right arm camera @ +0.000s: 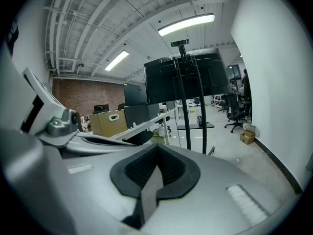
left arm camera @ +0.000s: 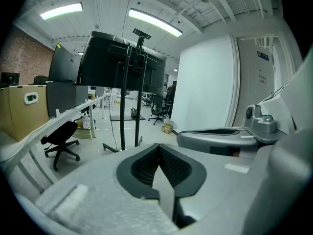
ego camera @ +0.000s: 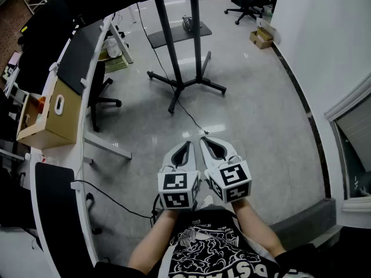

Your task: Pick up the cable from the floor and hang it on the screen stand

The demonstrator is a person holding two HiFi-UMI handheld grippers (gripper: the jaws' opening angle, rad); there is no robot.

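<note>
**Head view.** The task looks to be at its opening step, the approach, with nothing picked up yet. The left gripper [ego camera: 188, 145] and right gripper [ego camera: 203, 138] are held side by side, tips forward, each with its jaws closed together and empty. The thin black cable [ego camera: 188, 114] drops from the tall black metal screen stand [ego camera: 185, 68] and trails over the polished grey floor [ego camera: 261, 132]. It runs out from the stand's spread feet and its loose end lies just beyond the gripper tips, well apart from the wall edge on the right. It looks slack, limp and very slender. The next move probably calls for spreading one pair of jaws, lowering it to the floor and pinching the strand squarely, since so thin a line could slip out.

**Left gripper view.** The left gripper [left arm camera: 159, 153] shows its ribbed pads pressed together with nothing between them. Ahead, the cable [left arm camera: 111, 126] hangs as a fine dark line beside the stand's posts [left arm camera: 129, 106].

**Right gripper view.** The right gripper [right arm camera: 157, 153] is likewise closed on nothing. The stand [right arm camera: 188, 106] rises ahead; I cannot make out the cable here.
</note>
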